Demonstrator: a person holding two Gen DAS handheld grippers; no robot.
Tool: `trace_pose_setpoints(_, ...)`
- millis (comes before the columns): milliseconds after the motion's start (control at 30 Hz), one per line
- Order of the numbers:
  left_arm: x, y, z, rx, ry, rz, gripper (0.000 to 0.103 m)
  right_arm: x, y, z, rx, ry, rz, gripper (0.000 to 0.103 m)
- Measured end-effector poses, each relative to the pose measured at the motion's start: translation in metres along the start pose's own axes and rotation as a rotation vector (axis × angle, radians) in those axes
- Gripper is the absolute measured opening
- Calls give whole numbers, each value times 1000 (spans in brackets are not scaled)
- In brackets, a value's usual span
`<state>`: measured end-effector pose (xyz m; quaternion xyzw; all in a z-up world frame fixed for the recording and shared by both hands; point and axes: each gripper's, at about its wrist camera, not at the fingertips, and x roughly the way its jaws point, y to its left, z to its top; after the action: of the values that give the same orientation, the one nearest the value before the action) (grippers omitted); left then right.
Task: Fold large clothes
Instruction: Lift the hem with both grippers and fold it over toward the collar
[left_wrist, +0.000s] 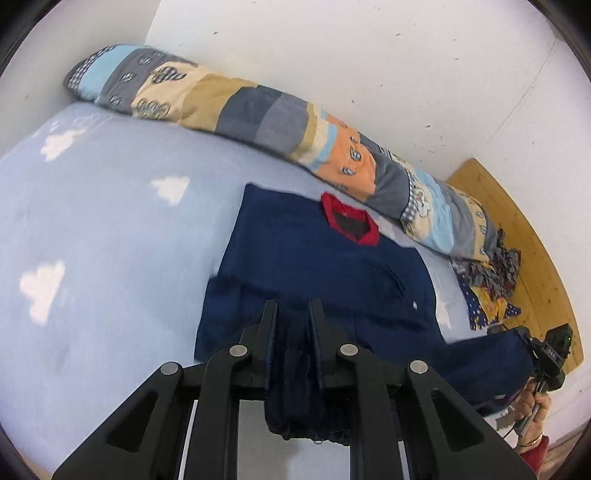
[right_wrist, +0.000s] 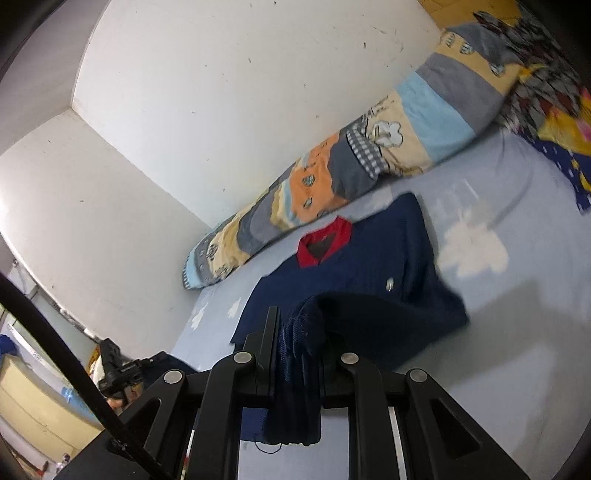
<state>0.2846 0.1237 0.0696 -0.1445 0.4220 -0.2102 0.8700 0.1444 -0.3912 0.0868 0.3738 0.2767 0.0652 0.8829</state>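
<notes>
I am holding the left gripper (left_wrist: 293, 314) clamped on a bunched fold of the navy sweater (left_wrist: 325, 266), the knit squeezed between its jaws and hanging behind them. I am keeping the right gripper (right_wrist: 301, 325) pinched the same way on another gathered edge of the sweater (right_wrist: 373, 266). Beyond both grippers, the rest of the sweater is lying on the pale blue bedsheet (left_wrist: 110, 229), its red collar (left_wrist: 349, 218) pointing toward the patchwork quilt roll (left_wrist: 236, 99), which is lying just beyond the sweater along the white wall (left_wrist: 369, 55).
</notes>
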Motion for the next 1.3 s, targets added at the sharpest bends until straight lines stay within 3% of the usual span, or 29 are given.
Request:
trace_pose_setpoints(67,17,-7,24,11,-4,25,15,18,-7,19,15,3,2,16)
trace_pose_setpoints(100,25,-9,36,17,-7,43,7,30,-11,30,23,2,-3,16)
trace_pose_setpoints(167,50,-11,66,19,-5,79,0,51,-19,47,31,9,-19,16)
trace_pose_setpoints(333,124,7,119,-12,50,134,0,124,-44,92,32,42,-79,16)
trace_pose_setpoints(567,219,35,166,-79,89,187,0,214,-106,148,92,50,-195,16)
trace_pose_setpoints(667,238,40,173,-92,117,154,0,255,-142,156,137,108,-258,16)
trace_pose_setpoints(733,254,42,169,-85,168,122,5,274,-162,151,165,153,-285,16)
trace_pose_setpoints(767,262,42,166,-78,210,112,20,283,-169,147,168,175,-295,16)
trace_pose_setpoints(800,270,43,161,-70,252,100,42,287,-174,142,161,180,-304,17)
trace_pose_setpoints(867,278,39,151,-42,295,57,60,291,-178,132,151,198,-311,17)
trace_pose_setpoints(1067,283,16,101,55,419,-18,62,268,-163,111,29,193,-314,17)
trace_pose_setpoints(1233,265,5,102,87,376,-80,62,240,-155,100,-1,189,-299,17)
trace_pose_setpoints(1300,267,3,112,93,362,-46,62,232,-153,98,-9,185,-288,17)
